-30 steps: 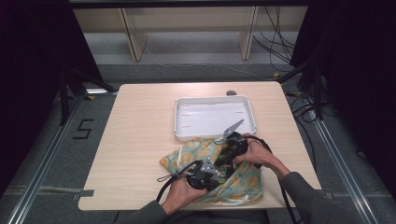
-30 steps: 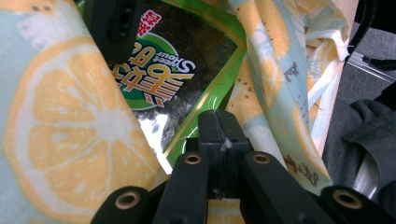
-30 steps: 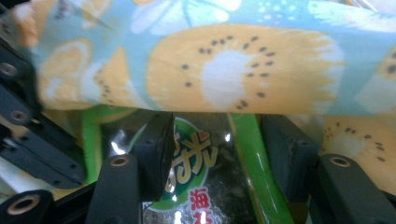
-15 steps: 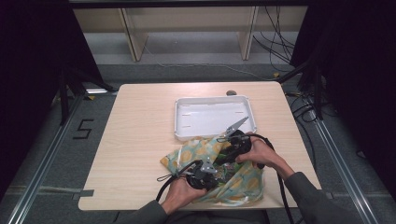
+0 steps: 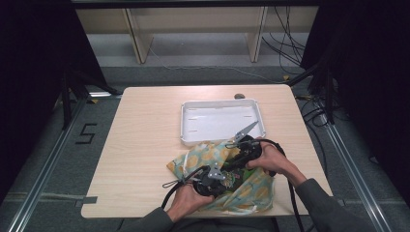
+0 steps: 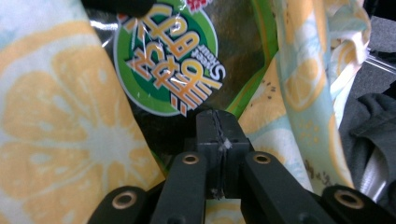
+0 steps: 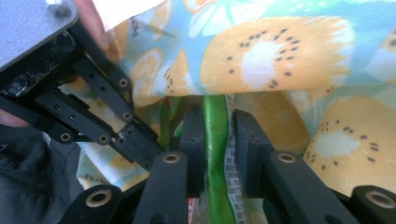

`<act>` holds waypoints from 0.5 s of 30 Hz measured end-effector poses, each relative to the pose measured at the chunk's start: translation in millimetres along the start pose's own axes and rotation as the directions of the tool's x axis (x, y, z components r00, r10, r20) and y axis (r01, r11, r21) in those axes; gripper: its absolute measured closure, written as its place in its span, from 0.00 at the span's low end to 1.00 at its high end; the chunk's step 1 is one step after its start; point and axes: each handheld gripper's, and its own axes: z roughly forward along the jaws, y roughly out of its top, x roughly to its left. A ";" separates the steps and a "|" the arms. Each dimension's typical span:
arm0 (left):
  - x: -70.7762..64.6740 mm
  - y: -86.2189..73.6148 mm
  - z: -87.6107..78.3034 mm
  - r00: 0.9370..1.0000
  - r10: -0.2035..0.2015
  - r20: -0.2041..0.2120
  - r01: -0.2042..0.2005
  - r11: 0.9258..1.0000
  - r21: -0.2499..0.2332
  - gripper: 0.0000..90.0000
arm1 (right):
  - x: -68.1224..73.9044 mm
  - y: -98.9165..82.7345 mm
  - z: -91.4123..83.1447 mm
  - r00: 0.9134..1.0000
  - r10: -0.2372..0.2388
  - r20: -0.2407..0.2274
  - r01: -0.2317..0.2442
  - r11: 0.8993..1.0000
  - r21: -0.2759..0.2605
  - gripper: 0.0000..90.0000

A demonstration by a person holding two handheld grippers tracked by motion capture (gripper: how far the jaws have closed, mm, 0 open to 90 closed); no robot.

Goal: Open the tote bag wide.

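Fabric bag (image 5: pixel 251 186) lies just below the white tray (image 5: pixel 186 121); at its mouth our left gripper (image 6: pixel 217 135) is clamped tight, while our right gripper (image 7: pixel 215 135) has just been closing round the green snack packet (image 7: pixel 215 154)

A light wooden table (image 5: pixel 145 145) carries a white tray (image 5: pixel 222 121), which lies toward the far side, right of centre. Just in front of the tray, touching its near rim, a fruit-print cloth bag (image 5: pixel 251 193) spreads to the table's near edge. A small dark object (image 5: pixel 239 96) sits just behind the tray.
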 end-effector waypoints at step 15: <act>-3.3 18.0 -63.9 0.999 0.022 -0.050 -0.028 0.992 -0.123 0.70 | 6.2 -0.1 -5.4 1.000 -0.015 -0.001 0.015 1.000 -0.003 0.86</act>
